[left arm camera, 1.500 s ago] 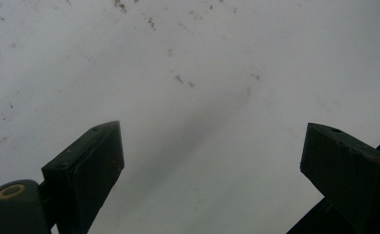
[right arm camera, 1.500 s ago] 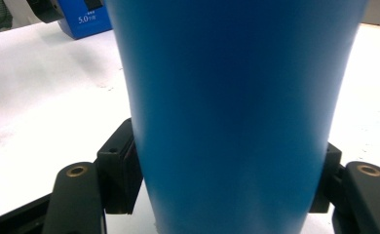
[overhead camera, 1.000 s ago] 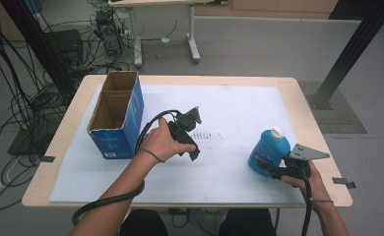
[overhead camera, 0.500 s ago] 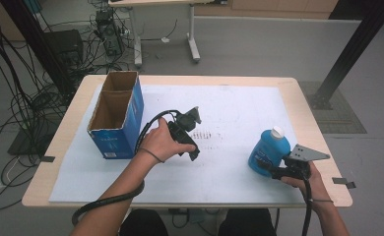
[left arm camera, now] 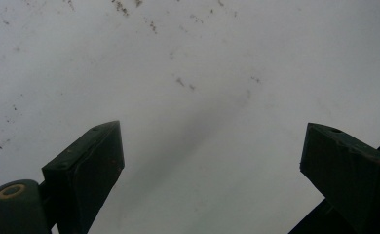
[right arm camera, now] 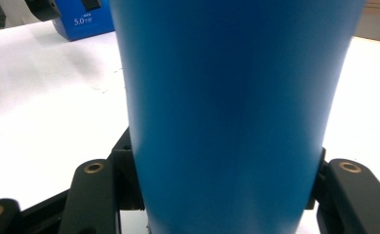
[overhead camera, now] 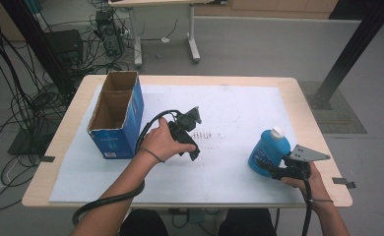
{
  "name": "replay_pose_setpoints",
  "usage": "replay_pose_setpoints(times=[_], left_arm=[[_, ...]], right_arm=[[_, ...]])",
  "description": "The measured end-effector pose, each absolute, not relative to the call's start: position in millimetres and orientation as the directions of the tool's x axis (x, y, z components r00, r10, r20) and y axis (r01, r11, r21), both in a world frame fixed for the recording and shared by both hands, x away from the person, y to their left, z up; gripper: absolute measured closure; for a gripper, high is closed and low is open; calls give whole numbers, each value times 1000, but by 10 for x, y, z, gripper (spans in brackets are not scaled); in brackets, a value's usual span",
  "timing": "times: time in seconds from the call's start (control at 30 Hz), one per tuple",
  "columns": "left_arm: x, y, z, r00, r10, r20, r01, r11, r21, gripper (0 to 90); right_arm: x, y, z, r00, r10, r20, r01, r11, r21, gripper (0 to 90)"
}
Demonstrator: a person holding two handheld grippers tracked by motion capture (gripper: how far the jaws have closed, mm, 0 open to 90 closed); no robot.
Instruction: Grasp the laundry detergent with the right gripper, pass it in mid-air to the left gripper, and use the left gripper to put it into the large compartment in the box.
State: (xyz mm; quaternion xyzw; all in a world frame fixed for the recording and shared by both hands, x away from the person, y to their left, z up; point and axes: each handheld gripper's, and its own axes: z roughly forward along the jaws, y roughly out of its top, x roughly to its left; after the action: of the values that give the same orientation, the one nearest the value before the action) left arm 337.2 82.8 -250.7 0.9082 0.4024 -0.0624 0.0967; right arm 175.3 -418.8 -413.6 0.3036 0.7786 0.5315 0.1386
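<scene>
**Blue bottle clamped at the table's right edge**

Blue bottle [overhead camera: 269, 151] with a white cap stands upright on the white sheet [overhead camera: 239, 108] that covers the table [overhead camera: 298, 88], at about four o'clock from the table's centre and near its right edge. The right gripper [overhead camera: 273, 169] comes at it from the five o'clock side, low on the body, with the person's right hand [overhead camera: 303, 179] behind it. In the right gripper view the bottle's blue wall [right arm camera: 232, 112] rises directly between the two black jaws, which sit against it on either side; the jaws are drawn in on the bottle and have it gripped. Whether the bottle's base rests on the sheet or hangs just above it is hard to tell from these angles.

Well apart from it, near the middle of the table, the left hand [overhead camera: 160, 142] holds the left gripper [overhead camera: 192, 147] tilted down toward the sheet. In the left gripper view [left arm camera: 212, 161] its jaws stand wide apart with bare, speckled sheet between them and nothing held.

At about ten o'clock from the centre sits an open blue cardboard box [overhead camera: 116, 120], its top flaps up, just beside the left forearm and far from the bottle.
</scene>
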Motion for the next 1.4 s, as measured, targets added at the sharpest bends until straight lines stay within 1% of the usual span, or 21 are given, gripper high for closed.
replay_pose_setpoints(times=[1.0, 1.4], left_arm=[[3354, 799, -2454, 673, 715, -188, 739, -661, 131, 91], [3342, 790, -2487, 673, 716, -188, 739, -662, 124, 91]], right_arm=[[1731, -4186, -4157, -777, 622, 94, 312, 250, 917, 409], [1727, -4191, -4172, -778, 621, 95, 308, 246, 919, 410]])
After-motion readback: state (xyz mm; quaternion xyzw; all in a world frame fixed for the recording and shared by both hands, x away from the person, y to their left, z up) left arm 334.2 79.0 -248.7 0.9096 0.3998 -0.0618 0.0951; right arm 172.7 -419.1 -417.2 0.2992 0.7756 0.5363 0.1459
